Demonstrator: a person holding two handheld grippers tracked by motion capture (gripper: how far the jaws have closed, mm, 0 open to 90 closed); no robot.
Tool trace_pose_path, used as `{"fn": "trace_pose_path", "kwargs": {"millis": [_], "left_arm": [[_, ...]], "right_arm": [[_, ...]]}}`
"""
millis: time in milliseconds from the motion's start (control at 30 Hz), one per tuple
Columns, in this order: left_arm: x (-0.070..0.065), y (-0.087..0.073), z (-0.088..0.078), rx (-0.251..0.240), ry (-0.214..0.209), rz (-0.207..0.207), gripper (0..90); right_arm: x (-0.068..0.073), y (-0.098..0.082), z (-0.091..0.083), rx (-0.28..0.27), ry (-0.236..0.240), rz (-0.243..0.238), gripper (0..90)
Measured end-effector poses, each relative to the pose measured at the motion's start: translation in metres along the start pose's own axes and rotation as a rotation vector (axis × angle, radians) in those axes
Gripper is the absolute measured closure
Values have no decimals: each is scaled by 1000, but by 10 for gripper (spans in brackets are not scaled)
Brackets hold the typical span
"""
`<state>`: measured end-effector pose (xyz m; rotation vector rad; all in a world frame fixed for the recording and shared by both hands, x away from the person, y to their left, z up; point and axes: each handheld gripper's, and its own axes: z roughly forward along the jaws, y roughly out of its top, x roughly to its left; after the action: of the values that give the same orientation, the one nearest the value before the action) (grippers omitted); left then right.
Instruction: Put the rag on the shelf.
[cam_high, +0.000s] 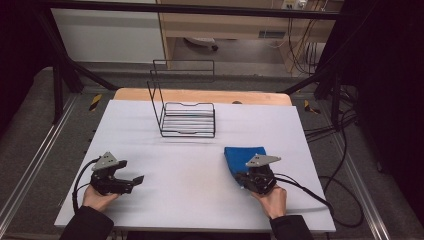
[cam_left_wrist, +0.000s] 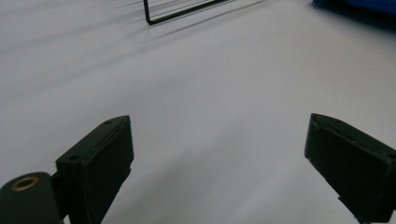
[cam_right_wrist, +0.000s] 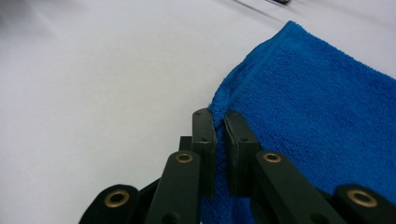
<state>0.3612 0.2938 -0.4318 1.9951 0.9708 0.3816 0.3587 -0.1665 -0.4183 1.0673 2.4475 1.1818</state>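
1. At near-right of table (cam_high: 150, 210): right gripper (cam_right_wrist: 219, 122) clamped on near-left edge of blue towel (cam_right_wrist: 317, 116); jaws almost touching, hem pinched between the pads.
2. Lies forward and to the right of those jaws in right gripper view; in high view, a folded blue block (cam_high: 242, 155) flat on the white surface, running from the right gripper (cam_high: 246, 176) away toward the far side.
3. Long axis judged roughly near-to-far, though close to square; pinch sits at the near end, so any lift likely peels from that edge.
4. At near-left: left gripper (cam_high: 136, 180) spread wide, nothing between the pads (cam_left_wrist: 100, 163); aims across the table toward the towel, well apart from it.
5. Nearer hand to the towel: right, already in contact.
6. Farther out: black wire rack (cam_high: 187, 117) at table centre-far, standing apart from the towel, up and left of it.
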Motion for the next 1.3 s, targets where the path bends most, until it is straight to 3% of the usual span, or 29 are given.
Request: {"fn": "trace_pose_path", "kwargs": {"millis": [533, 867, 1233, 1300], "left_arm": [[0, 0, 0, 1, 6, -1, 82], [0, 0, -1, 0, 6, -2, 82], [0, 0, -1, 3, 5, -2, 82], [0, 0, -1, 3, 5, -3, 82]], "right_arm": [[48, 27, 37, -13, 131, -54, 844], [80, 35, 58, 14, 214, -101, 844], [89, 28, 73, 53, 235, -119, 815], [89, 25, 78, 52, 234, -111, 727]]}}
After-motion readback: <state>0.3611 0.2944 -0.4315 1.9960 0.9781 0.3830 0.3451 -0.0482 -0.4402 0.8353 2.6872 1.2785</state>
